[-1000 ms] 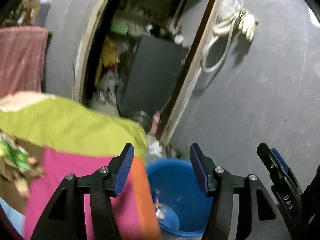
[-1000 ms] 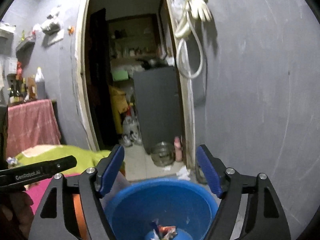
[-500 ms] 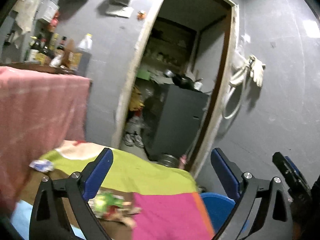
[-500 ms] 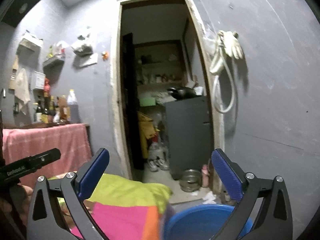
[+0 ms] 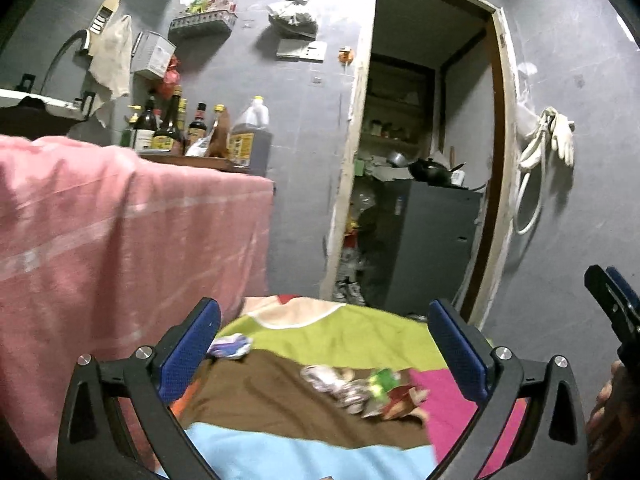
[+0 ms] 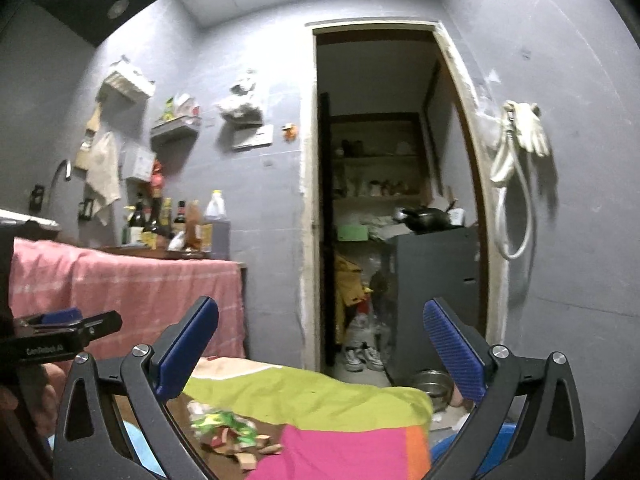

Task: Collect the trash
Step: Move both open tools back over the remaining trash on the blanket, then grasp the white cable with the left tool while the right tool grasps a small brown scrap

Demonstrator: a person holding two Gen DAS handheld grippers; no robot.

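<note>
A pile of crumpled wrappers (image 5: 366, 394), green, silver and red, lies on the brown patch of a multicoloured cloth (image 5: 320, 412); it also shows in the right wrist view (image 6: 224, 432). A crumpled white and purple wrapper (image 5: 230, 346) lies further back by the left fingertip. My left gripper (image 5: 324, 344) is open and empty, above the cloth and short of the pile. My right gripper (image 6: 320, 344) is open and empty, raised over the cloth. A sliver of the blue bin (image 6: 492, 448) shows at the lower right.
A table under a pink cloth (image 5: 120, 240) stands at the left with bottles (image 5: 180, 128) on top. An open doorway (image 6: 392, 208) lies ahead with a dark cabinet (image 6: 436, 292) and shoes (image 6: 362, 358). A hose and glove (image 6: 516, 160) hang on the right wall.
Both grippers have lifted and swung left, away from the blue bin and towards the cloth. Both have opened wider. The wrappers are now in front of the left gripper.
</note>
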